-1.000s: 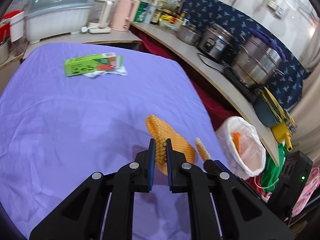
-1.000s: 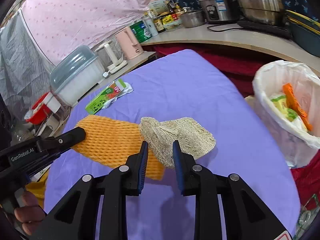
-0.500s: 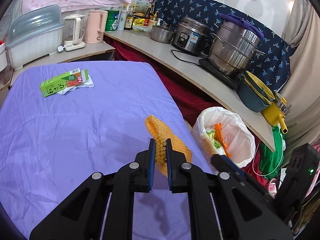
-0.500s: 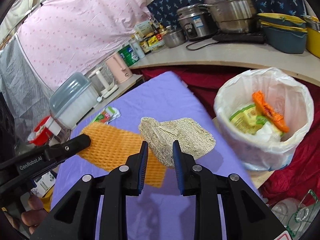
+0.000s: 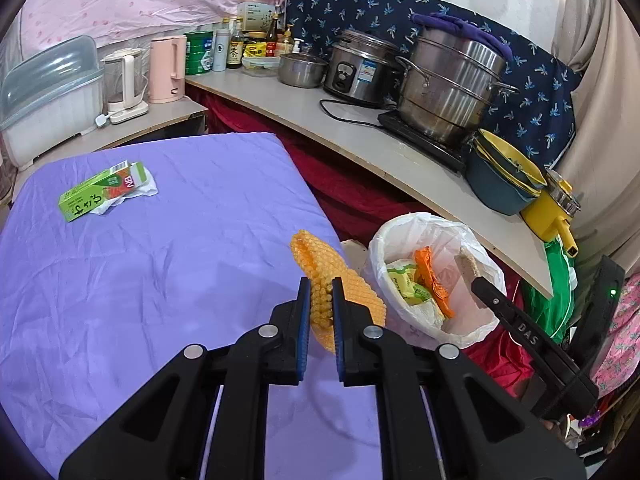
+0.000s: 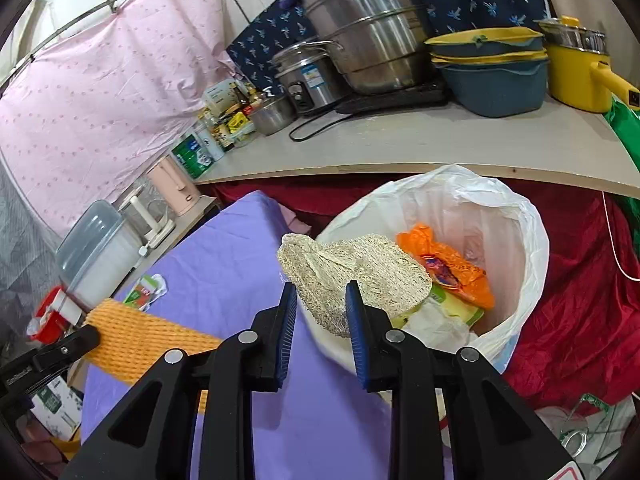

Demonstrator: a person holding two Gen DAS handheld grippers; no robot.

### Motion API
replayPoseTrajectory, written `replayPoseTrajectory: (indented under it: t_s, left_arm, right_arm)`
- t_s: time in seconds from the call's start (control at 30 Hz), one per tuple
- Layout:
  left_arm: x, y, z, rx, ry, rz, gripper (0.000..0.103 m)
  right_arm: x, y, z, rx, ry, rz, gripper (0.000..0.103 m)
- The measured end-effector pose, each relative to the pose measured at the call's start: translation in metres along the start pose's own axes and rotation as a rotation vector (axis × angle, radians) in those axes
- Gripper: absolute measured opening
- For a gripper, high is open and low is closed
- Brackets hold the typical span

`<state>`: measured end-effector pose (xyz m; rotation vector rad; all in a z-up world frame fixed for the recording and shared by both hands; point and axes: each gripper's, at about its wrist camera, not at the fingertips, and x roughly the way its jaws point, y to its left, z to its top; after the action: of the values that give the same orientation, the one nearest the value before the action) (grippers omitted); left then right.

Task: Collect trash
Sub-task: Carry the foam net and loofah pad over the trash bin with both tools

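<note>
My left gripper [image 5: 321, 289] is shut on an orange foam net [image 5: 340, 280], held above the right edge of the purple-covered table [image 5: 160, 280]. My right gripper [image 6: 321, 294] is shut on a beige loofah pad [image 6: 360, 268], which hangs over the near rim of a white-bagged trash bin [image 6: 520, 240]. The bin [image 5: 400, 236] holds orange and green wrappers. In the left wrist view the right gripper [image 5: 476, 280] shows beside the bin with the loofah [image 5: 468, 260] edge-on. The orange net [image 6: 136, 340] and left gripper [image 6: 86, 338] appear at the lower left of the right wrist view.
A green carton [image 5: 100, 196] on white paper lies at the table's far left. A curved counter [image 5: 360, 148] behind carries steel pots [image 5: 448, 84], a rice cooker [image 5: 360, 72], blue and yellow bowls [image 5: 504, 176], a pink kettle [image 5: 168, 68] and bottles. Red cloth [image 6: 580, 300] surrounds the bin.
Both grippers have carried their items to the right, off the table's middle toward the bin. The loofah now hangs over the bin's rim; the orange net is at the table's right edge.
</note>
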<state>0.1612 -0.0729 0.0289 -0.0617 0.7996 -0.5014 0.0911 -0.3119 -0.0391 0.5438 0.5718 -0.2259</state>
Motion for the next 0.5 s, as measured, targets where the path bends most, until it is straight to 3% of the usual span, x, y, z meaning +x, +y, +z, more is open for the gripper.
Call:
replayPoseTrajectory:
  t_s: [0.23, 0.5]
  left_arm:
    - [0.015, -0.021, 0.002, 0.028, 0.016, -0.002, 0.01]
    - [0.028, -0.049, 0.012, 0.067, 0.02, -0.024, 0.01]
  right_arm:
    - [0.017, -0.024, 0.004, 0.034, 0.001, -0.039, 0.031]
    - [-0.007, -0.045, 0.002, 0.082, -0.037, -0.054, 0.042]
